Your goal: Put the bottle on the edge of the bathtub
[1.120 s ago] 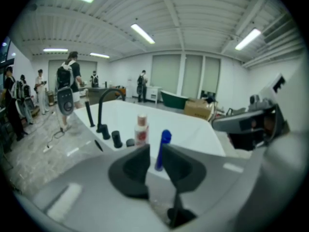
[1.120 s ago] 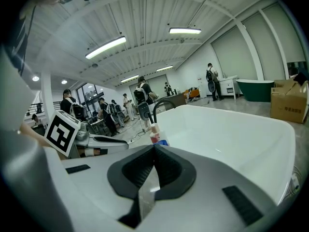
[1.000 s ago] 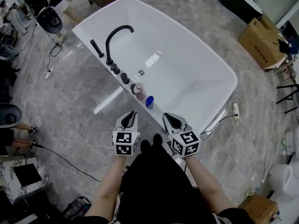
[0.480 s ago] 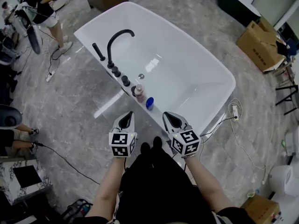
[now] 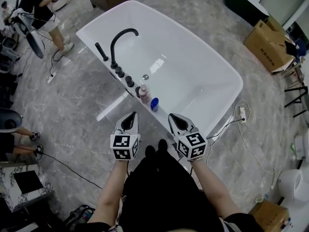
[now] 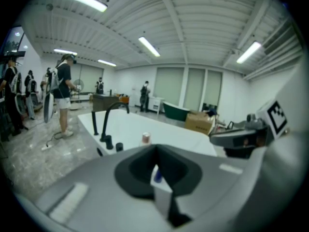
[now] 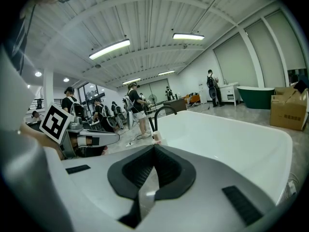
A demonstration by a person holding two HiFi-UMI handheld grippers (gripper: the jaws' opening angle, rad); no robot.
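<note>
A clear bottle with a pinkish cap (image 5: 144,93) stands upright on the near rim of the white bathtub (image 5: 193,76), beside a small blue container (image 5: 154,104). My left gripper (image 5: 131,116) hangs shut and empty just short of that rim, below the bottle. My right gripper (image 5: 174,118) is alongside it, also shut and empty. In the left gripper view the jaws (image 6: 155,149) meet with the bottle (image 6: 146,138) beyond them. The right gripper view shows closed jaws (image 7: 154,146) and the bottle (image 7: 157,136) further off.
A black curved faucet (image 5: 118,40) and black knobs (image 5: 123,75) line the rim left of the bottle. A cardboard box (image 5: 268,37) sits at the far right. A power strip with cables (image 5: 243,114) lies on the marble floor. A person (image 5: 41,8) stands at the top left.
The left gripper's jaws have closed and it has drawn slightly left and back from the rim. A person has walked into the top left. The bottle has not moved.
</note>
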